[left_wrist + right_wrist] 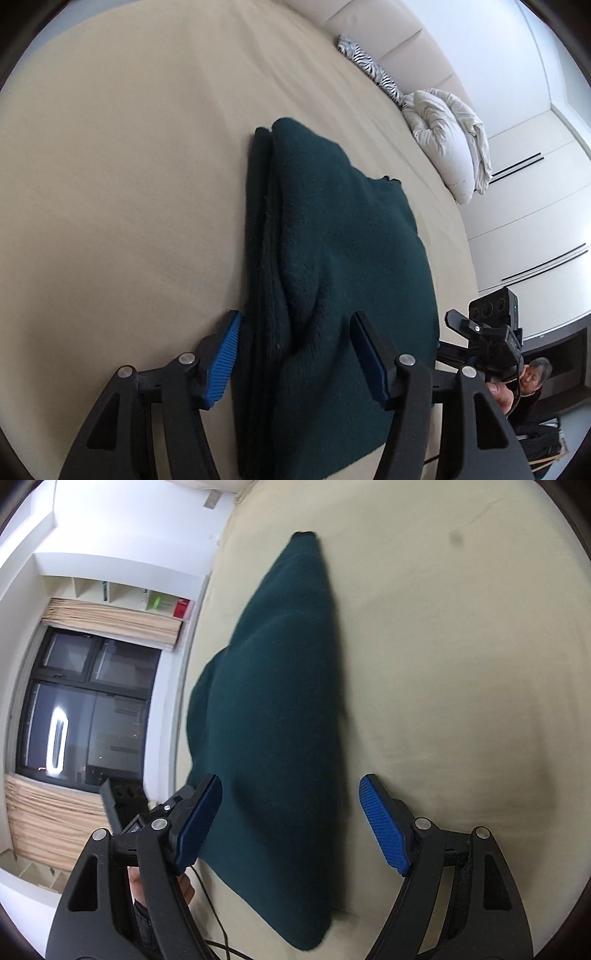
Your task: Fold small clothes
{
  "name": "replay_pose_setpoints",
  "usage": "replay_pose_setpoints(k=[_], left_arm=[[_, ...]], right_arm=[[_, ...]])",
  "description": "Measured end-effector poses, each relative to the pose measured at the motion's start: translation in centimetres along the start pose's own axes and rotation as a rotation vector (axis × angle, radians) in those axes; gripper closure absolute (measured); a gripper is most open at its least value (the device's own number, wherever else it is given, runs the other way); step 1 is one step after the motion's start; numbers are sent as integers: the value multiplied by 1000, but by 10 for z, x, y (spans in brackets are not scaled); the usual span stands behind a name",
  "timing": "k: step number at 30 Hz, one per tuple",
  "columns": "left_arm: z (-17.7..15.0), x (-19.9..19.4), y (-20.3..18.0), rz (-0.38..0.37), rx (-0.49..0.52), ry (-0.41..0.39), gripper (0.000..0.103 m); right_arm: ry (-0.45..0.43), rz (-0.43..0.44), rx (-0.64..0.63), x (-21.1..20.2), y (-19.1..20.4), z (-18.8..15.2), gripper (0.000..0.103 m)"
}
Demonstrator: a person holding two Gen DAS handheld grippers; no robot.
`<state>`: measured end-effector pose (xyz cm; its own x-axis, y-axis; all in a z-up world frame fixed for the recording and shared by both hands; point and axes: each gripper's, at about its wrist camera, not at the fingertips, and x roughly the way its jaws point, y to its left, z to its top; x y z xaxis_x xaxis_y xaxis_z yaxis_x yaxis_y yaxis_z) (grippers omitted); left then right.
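Note:
A dark green knitted garment (332, 258) lies folded in a long strip on the beige bed sheet (129, 184). My left gripper (297, 356) hovers open over its near end; the blue pads (223, 360) stand on either side of the thick folded edge and do not press on it. In the right wrist view the same green garment (280, 709) stretches away across the sheet (461, 664). My right gripper (291, 821) is open above its near part, with the cloth below the gap between the pads (384, 823). The right gripper (487, 332) also shows at the bed's edge.
A crumpled white duvet (447, 147) and a zebra-patterned pillow (369, 70) lie against the headboard. A person (532, 391) is beside the bed. A dark window (85, 709) with beige blinds and a wall shelf (147, 598) stand beyond the bed's left edge.

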<state>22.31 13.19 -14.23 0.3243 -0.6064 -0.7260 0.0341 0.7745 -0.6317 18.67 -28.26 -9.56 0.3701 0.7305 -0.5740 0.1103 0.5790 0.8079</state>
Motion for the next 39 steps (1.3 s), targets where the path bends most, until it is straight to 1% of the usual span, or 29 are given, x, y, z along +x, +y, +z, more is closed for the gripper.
replay_pose_setpoints(k=[1,2,3,4,5,6,7,9,10,11,13,14,15,17,18,19,21,24,25,27,29,30,32,34,35,36,37,38,39], left_arm=[[3,2,2,-16,-14,6,42],[7,3,6,-22,-29,9,45],[10,5,10,-30,-53,16,48],[13,6,13,-42,-74,21,48],[16,9,18,-61,-99,29,53],[17,11,18,-60,-109,32,58],[18,14,19,-56,-117,36,59],[18,16,14,-26,-90,40,66],[17,17,9,0,-77,38,67],[17,17,5,14,-68,36,70],[15,13,-1,31,-55,30,73],[13,11,-3,35,-50,25,75],[11,8,-6,36,-48,20,76],[3,-2,-13,30,-50,20,76],[-4,-8,-20,33,-29,18,76],[-9,-12,-27,39,-8,15,76],[-29,-28,-46,50,48,7,76],[-59,-43,-66,41,83,0,76],[-74,-49,-72,33,94,0,76],[-99,-53,-84,36,124,5,76],[-133,-55,-97,50,177,18,76],[-145,-55,-102,52,191,20,76],[-169,-51,-104,61,205,34,75],[-190,-38,-98,84,208,67,75],[-201,-26,-90,120,192,84,74],[-207,-20,-85,126,190,78,70],[-211,-19,-80,115,186,55,70],[-213,-21,-79,105,179,42,69],[-213,-23,-79,103,174,36,69]], right_arm=[[11,14,6,6,1,1,27],[25,33,15,13,0,0,28],[37,33,17,16,0,2,29],[48,19,11,26,1,2,33],[56,8,6,30,0,2,35],[61,-7,2,33,1,4,40],[64,-16,0,33,1,3,46],[73,-41,-20,44,8,8,53],[73,-55,-30,37,15,8,55],[71,-74,-43,36,18,8,56],[57,-105,-75,24,23,4,62],[51,-116,-86,28,29,1,63],[43,-129,-102,22,34,-2,65],[29,-134,-126,32,51,-8,66],[26,-132,-134,31,57,-12,67],[23,-132,-150,24,62,-17,67],[20,-123,-171,3,71,-28,67],[17,-90,-181,-32,78,-58,67],[16,-78,-178,-42,78,-68,67],[10,-61,-178,-64,74,-92,67],[-5,-58,-181,-91,65,-125,67],[-9,-58,-178,-99,61,-140,67],[-18,-56,-169,-100,60,-170,67],[-20,-46,-141,-99,45,-200,67],[-17,-50,-125,-92,37,-210,67],[-14,-62,-102,-91,24,-221,65],[-15,-79,-65,-86,3,-228,63],[-18,-49,-26,-81,-16,-233,63],[-40,21,5,-79,-30,-236,65]])
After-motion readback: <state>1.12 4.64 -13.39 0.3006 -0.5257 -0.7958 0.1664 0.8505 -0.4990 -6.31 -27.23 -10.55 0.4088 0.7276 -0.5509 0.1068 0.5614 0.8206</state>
